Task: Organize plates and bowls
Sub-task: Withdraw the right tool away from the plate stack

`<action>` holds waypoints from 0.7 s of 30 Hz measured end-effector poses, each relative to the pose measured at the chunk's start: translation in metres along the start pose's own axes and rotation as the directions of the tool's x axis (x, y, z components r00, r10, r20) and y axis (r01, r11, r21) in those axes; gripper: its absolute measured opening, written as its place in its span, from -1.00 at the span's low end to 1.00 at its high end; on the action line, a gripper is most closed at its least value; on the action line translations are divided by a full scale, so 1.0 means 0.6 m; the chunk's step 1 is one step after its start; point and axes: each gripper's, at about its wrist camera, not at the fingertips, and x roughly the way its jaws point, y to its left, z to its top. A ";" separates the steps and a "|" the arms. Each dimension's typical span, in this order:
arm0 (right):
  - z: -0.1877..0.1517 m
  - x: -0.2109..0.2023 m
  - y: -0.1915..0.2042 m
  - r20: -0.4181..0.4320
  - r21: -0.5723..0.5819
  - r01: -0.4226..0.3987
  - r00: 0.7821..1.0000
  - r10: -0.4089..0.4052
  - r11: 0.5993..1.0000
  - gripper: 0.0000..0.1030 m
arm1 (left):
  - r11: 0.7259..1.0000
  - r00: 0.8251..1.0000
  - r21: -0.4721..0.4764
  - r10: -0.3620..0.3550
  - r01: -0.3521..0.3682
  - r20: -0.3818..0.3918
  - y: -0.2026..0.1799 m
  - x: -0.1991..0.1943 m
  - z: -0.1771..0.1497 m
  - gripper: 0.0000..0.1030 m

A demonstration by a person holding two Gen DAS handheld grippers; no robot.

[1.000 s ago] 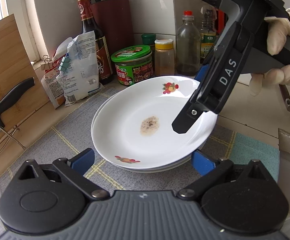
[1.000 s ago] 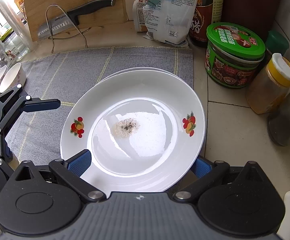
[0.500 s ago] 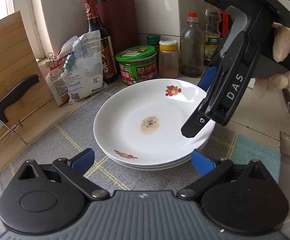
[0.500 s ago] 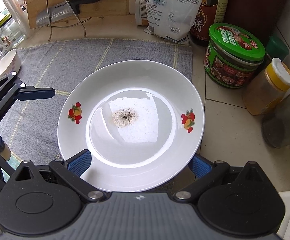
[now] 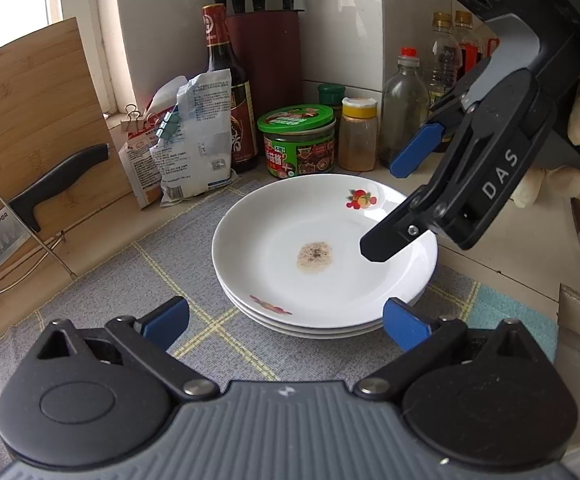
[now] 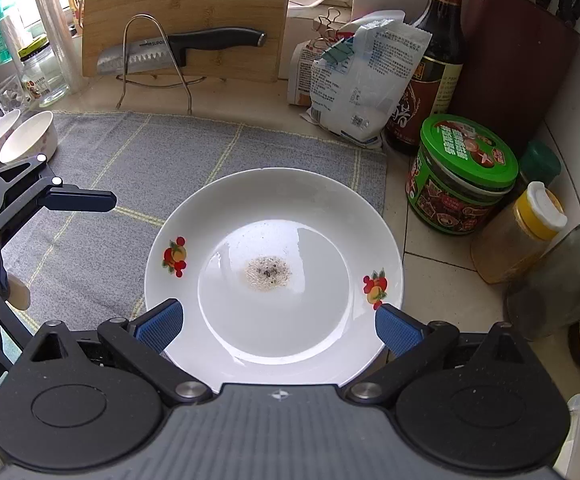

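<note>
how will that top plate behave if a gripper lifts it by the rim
The top plate looks like glazed ceramic, so probably stiff, fragile and slippery for the pads. It sits nested on the plates below, so a tilted lift may drag or rattle them. The residue at its centre looks dried on, so it likely won't spill.

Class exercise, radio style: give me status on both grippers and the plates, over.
Left gripper open, empty, short of plate stack. Right gripper open above it, holding nothing. Top plate soiled. Two bowls at mat's far edge. Nothing blocking.
</note>
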 end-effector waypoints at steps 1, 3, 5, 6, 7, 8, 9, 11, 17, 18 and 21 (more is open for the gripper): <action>0.000 -0.002 0.003 0.011 0.001 -0.005 1.000 0.005 1.000 1.00 | 1.000 1.000 -0.008 0.006 -0.006 0.001 0.001 -0.003 -0.001 0.99; 0.000 -0.007 0.009 0.038 0.005 -0.003 0.999 0.003 1.000 1.00 | 0.999 1.000 -0.029 0.020 -0.020 0.000 0.004 -0.011 -0.005 0.99; -0.001 -0.011 0.017 0.076 0.007 0.003 0.997 -0.004 1.000 1.00 | 0.997 0.999 -0.057 0.046 -0.046 -0.002 0.007 -0.021 -0.009 0.99; -0.001 -0.012 0.020 0.090 0.010 0.004 0.996 -0.005 1.000 1.00 | 0.996 0.998 -0.073 0.057 -0.057 -0.004 0.008 -0.027 -0.011 0.99; -0.001 -0.013 0.024 0.107 0.013 0.001 0.994 -0.002 1.000 1.00 | 0.994 0.998 -0.089 0.065 -0.066 -0.007 0.009 -0.032 -0.012 0.99; -0.001 -0.015 0.029 0.130 0.009 -0.001 0.992 0.000 1.000 1.00 | 0.991 0.997 -0.110 0.078 -0.079 -0.012 0.013 -0.038 -0.014 0.99; 0.000 -0.015 0.034 0.150 0.003 0.000 0.989 0.000 1.000 1.00 | 0.988 0.996 -0.123 0.091 -0.093 -0.015 0.014 -0.043 -0.015 0.99; 0.002 -0.013 0.046 0.184 -0.022 0.003 0.983 0.001 1.000 1.00 | 0.979 0.991 -0.153 0.130 -0.133 -0.031 0.018 -0.054 -0.018 0.99; 0.005 0.005 0.080 0.234 -0.084 -0.060 0.969 0.078 0.995 1.00 | 0.957 0.982 -0.221 0.176 -0.186 -0.067 0.033 -0.092 -0.040 0.99; 0.006 0.008 0.086 0.232 -0.090 -0.063 0.969 0.082 0.994 1.00 | 0.956 0.981 -0.219 0.182 -0.193 -0.072 0.036 -0.098 -0.045 0.99; 0.005 0.011 0.114 0.226 -0.108 -0.053 0.971 0.076 0.993 1.00 | 0.956 0.980 -0.218 0.187 -0.199 -0.074 0.049 -0.117 -0.061 0.99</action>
